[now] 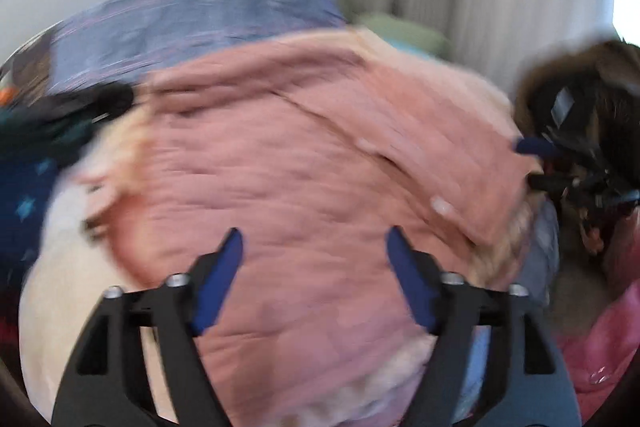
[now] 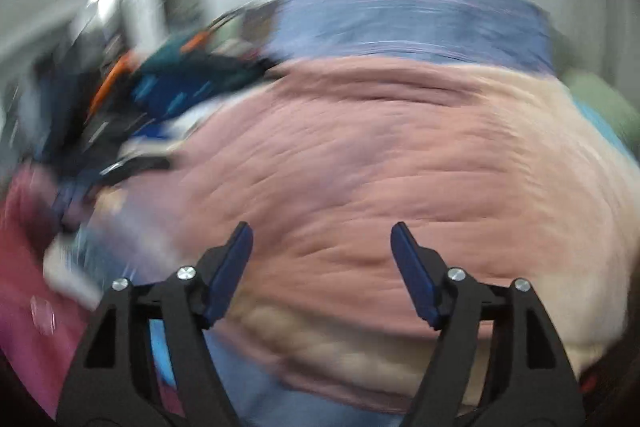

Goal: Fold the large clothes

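Observation:
A large pink fleece garment (image 1: 304,163) with cream lining (image 1: 68,267) lies spread on a bed; it also fills the right wrist view (image 2: 380,167). Both views are motion-blurred. My left gripper (image 1: 314,247) is open and empty just above the pink cloth. My right gripper (image 2: 322,243) is open and empty above the same cloth. In the left wrist view the right gripper (image 1: 560,163) shows at the garment's right edge, with one blue fingertip (image 1: 534,147) near the cloth.
A blue bedcover (image 1: 200,11) lies behind the garment, also in the right wrist view (image 2: 412,23). A heap of dark clothes (image 2: 152,95) sits to the left. A magenta garment (image 2: 28,259) lies at the lower left. Green cloth (image 1: 400,31) is behind.

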